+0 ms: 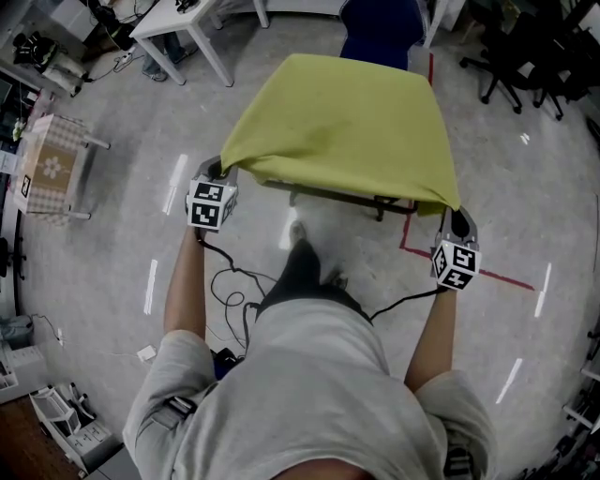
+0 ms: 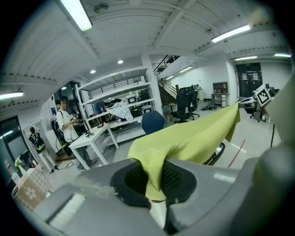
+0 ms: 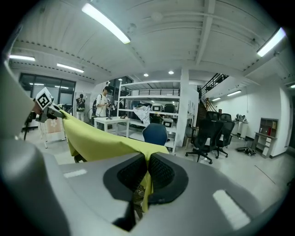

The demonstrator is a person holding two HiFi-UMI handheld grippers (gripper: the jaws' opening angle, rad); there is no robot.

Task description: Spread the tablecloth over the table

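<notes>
Clamping one tablecloth (image 1: 342, 127) are left tool (image 1: 218, 172) and right tool (image 1: 456, 218).

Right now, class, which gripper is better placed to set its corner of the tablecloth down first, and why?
Probably the right. Both are shut on near corners of the tablecloth, but at the right gripper it hangs smooth, while at the left gripper it is bunched in folds.

Plain yellow-green tablecloth (image 1: 347, 122), blue chair (image 1: 380, 28) at 12 o'clock, red tape (image 1: 506, 278) on grey floor (image 1: 112, 225) around 4 o'clock, beige checked side table (image 1: 52, 164) at 9 o'clock.
</notes>
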